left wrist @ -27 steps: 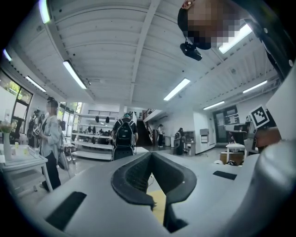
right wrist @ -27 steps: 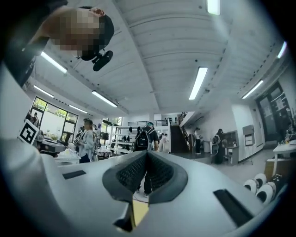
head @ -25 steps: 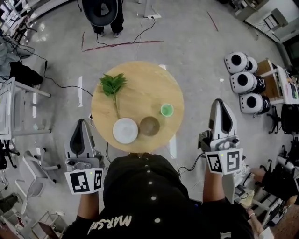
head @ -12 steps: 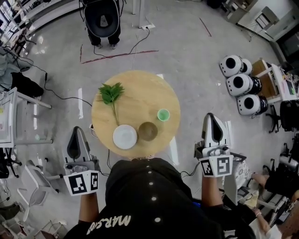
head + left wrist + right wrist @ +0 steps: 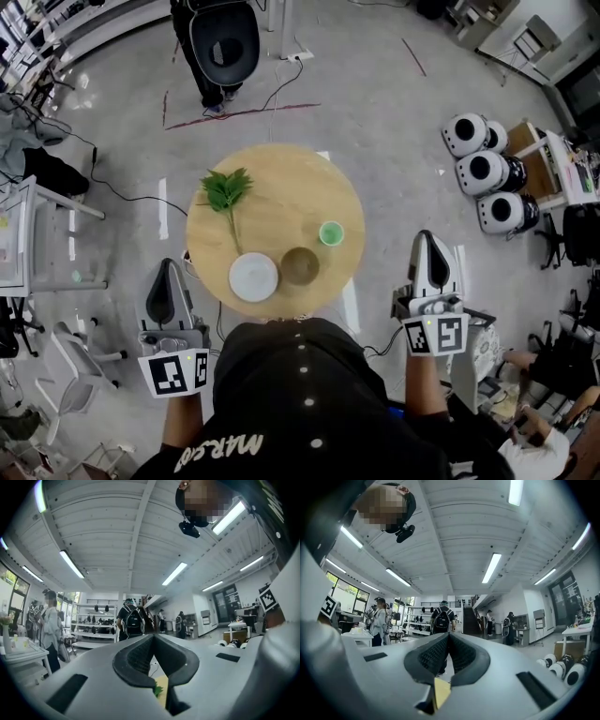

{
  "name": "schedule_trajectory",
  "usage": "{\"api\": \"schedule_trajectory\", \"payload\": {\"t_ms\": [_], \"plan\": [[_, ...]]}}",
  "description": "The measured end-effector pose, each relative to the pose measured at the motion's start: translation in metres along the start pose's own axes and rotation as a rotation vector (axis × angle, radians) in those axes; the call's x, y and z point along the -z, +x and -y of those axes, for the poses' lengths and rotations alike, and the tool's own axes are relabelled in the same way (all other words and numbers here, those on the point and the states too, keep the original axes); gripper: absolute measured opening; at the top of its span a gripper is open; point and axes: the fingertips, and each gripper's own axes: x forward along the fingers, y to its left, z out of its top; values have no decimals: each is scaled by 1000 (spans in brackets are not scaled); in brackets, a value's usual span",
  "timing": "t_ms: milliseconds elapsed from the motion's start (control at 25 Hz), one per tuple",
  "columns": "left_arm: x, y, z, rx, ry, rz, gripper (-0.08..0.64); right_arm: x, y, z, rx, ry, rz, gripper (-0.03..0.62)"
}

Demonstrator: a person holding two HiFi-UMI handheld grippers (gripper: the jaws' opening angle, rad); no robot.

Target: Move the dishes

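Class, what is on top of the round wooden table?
A leafy sprig, white plate, brown bowl and small green cup. The person's black shirt covers the table's near edge.

A round wooden table (image 5: 300, 183) stands on the grey floor. A green leafy sprig (image 5: 227, 190) lies on its far left part. Well to the right, three white round devices with black faces (image 5: 487, 169) sit in a row. Beyond the table a red line (image 5: 242, 112) marks the floor, and past it stands a person with a black backpack (image 5: 223, 42). A white-framed desk (image 5: 56, 200) is at the left edge.
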Motion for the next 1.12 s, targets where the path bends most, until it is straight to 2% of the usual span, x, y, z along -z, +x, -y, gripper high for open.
{"api": "schedule_trajectory", "payload": {"t_ms": [680, 1120], "plan": [[2, 1, -1, -14, -6, -2, 9, 2, 25, -24, -72, -50, -4, -2], [1, -3, 2, -31, -15, 0, 9, 4, 29, -26, -85, -25, -2, -2]]}}
